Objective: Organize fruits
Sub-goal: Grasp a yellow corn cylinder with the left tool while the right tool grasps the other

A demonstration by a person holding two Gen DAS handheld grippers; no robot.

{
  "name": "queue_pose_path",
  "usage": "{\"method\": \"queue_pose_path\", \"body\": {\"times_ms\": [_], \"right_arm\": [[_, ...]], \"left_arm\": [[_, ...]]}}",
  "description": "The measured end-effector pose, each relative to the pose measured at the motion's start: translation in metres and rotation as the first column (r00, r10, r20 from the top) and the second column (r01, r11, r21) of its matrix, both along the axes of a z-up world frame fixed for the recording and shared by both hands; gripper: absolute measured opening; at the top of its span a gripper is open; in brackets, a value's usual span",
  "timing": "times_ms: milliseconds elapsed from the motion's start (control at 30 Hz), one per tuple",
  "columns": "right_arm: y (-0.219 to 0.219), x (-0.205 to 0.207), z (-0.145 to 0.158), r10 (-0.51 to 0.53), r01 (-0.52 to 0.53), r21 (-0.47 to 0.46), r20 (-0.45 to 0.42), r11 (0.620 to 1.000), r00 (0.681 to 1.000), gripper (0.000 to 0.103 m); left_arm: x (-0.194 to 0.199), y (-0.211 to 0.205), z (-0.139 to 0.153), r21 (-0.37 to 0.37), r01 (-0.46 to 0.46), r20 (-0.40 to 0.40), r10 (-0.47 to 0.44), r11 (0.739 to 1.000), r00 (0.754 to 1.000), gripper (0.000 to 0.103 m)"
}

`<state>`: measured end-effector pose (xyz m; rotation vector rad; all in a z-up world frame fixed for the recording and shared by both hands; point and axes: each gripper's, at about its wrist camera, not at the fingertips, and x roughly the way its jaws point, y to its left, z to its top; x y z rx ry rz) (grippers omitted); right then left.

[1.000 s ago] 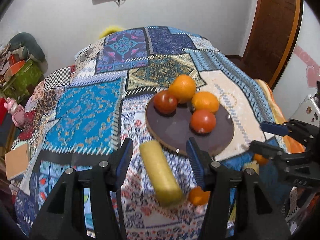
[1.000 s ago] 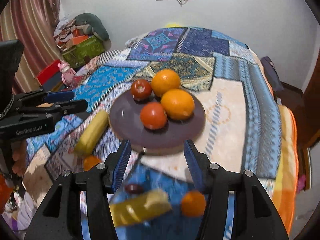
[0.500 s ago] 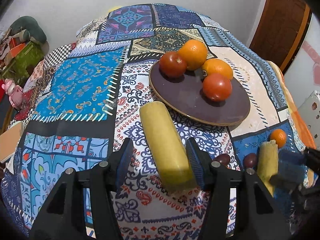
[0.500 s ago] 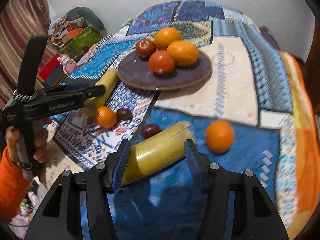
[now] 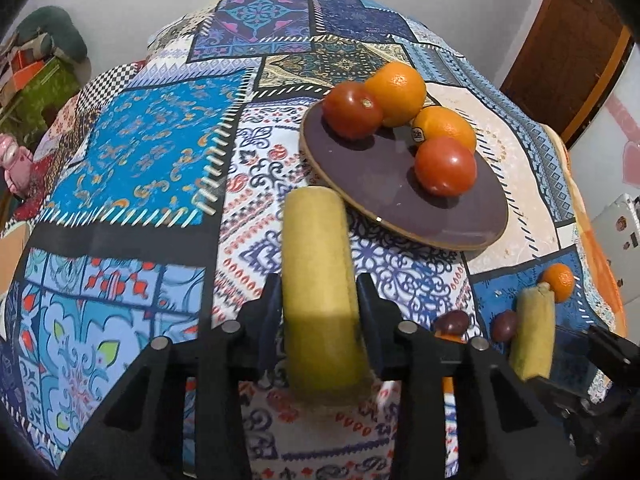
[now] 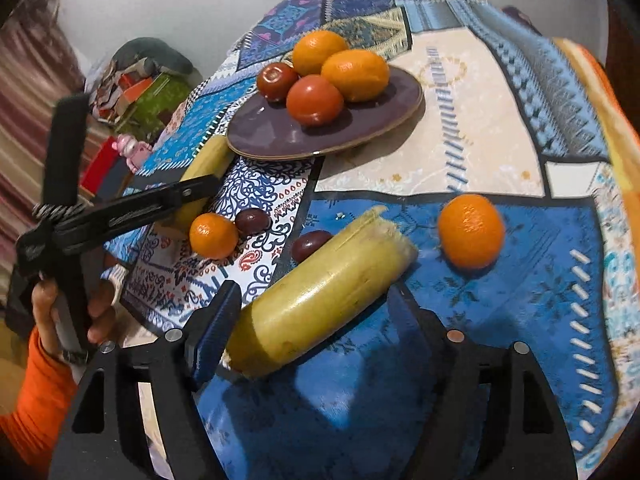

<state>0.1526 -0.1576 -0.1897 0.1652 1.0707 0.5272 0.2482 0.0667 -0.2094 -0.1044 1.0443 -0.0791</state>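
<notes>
A brown plate (image 5: 384,176) on the patchwork cloth holds two oranges and two tomatoes; it also shows in the right wrist view (image 6: 260,132). My left gripper (image 5: 318,304) has its fingers against both sides of a yellow cut stalk (image 5: 316,256) lying on the cloth. My right gripper (image 6: 316,308) straddles a second yellow stalk (image 6: 320,296), which lies slantwise between its fingers; its left finger touches the stalk, its right finger stands apart. Two small oranges (image 6: 470,230) (image 6: 213,236) and two dark plums (image 6: 252,221) (image 6: 310,242) lie loose nearby.
The cloth-covered bed (image 5: 152,152) drops off at the near and right edges. Clutter and a pink toy (image 6: 130,148) sit on the floor to the left. A wooden door (image 5: 560,40) stands at the back right.
Both grippers have dropped low and moved forward. The left fingers have narrowed onto the first stalk. The right gripper has come down around the second stalk.
</notes>
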Motion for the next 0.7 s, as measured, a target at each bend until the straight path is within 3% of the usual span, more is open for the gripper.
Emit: {"method": "queue_pose_path", "body": {"times_ms": [200,367,433,700], "right_arm": [[0.004,-0.003,0.004,0.059,-0.058,-0.044,0.028,0.997,0.998,0.067],[-0.014,-0.006,0.010,0.110,-0.106,-0.103,0.029,0.989,0.994,0.042],[-0.023,-0.005,0.011,0.113,-0.107,-0.131,0.036,0.986,0.993,0.038],[-0.028,-0.002,0.013,0.105,-0.093,-0.165,0.060,0.982,0.993,0.036]], "left_arm": [[-0.025,0.006,0.005,0.016,0.003,-0.003,-0.003,1.000,1.000,0.036],[-0.049,0.009,0.007,0.008,0.001,-0.006,-0.001,1.000,1.000,0.036],[-0.058,0.009,0.008,0.000,0.000,-0.009,0.000,1.000,1.000,0.036],[-0.077,0.004,0.010,0.008,0.009,-0.012,-0.009,1.000,1.000,0.036]]}}
